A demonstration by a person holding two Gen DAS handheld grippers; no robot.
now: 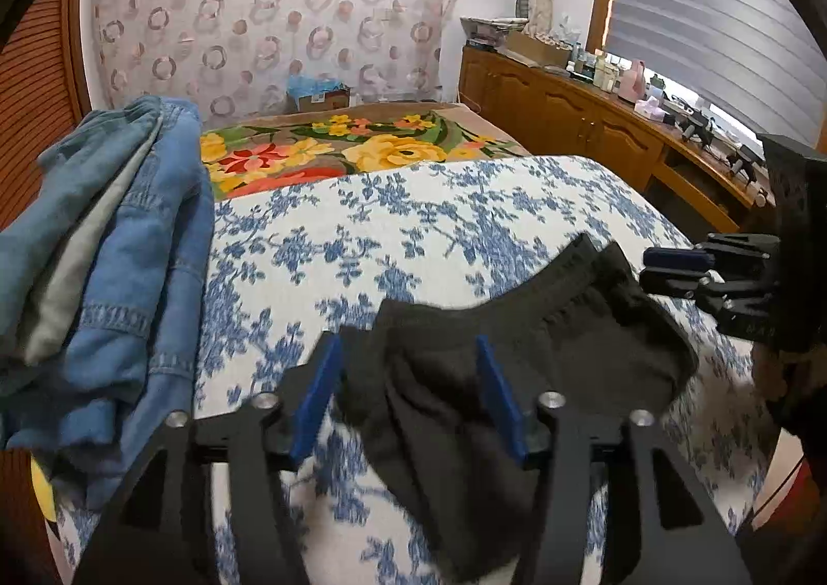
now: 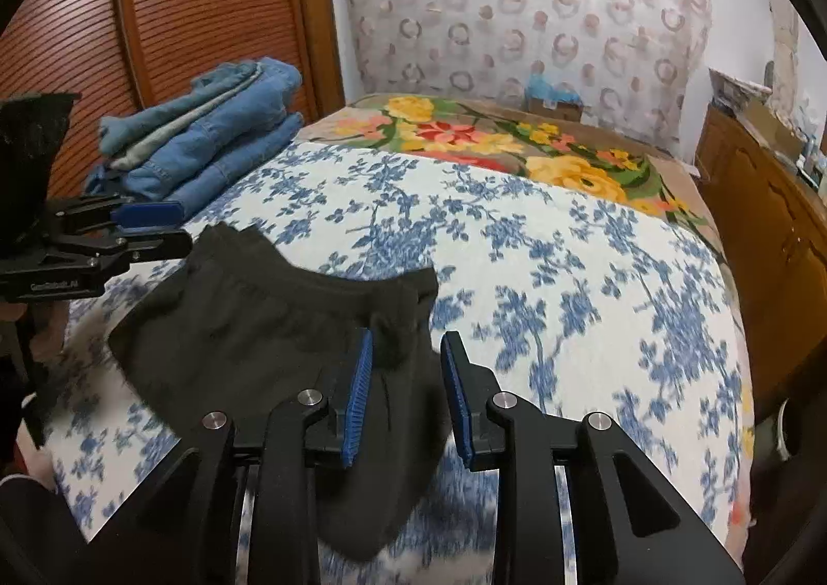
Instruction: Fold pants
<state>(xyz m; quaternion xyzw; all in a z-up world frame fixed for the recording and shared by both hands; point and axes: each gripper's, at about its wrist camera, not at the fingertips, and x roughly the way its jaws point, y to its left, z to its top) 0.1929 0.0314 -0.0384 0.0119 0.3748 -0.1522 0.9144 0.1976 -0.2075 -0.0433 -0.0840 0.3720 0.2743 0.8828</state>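
Black pants point(image 1: 522, 357) lie on the blue-flowered bedspread point(image 1: 362, 244), waistband toward the far side. My left gripper point(image 1: 408, 352) is open over the left waist corner, with cloth between its blue pads. My right gripper point(image 2: 406, 347) is open over the right waist corner of the pants point(image 2: 248, 321). Each gripper shows in the other's view: the right one point(image 1: 667, 267) beside the right waist corner, the left one point(image 2: 165, 226) beside the left corner. I cannot tell if either touches the cloth.
A stack of folded blue jeans point(image 1: 103, 244) lies at the bed's left edge, also in the right wrist view point(image 2: 207, 140). A flowered blanket point(image 1: 331, 151) covers the far end. A wooden cabinet point(image 1: 568, 120) with clutter stands to the right, a slatted wooden door point(image 2: 155, 6) to the left.
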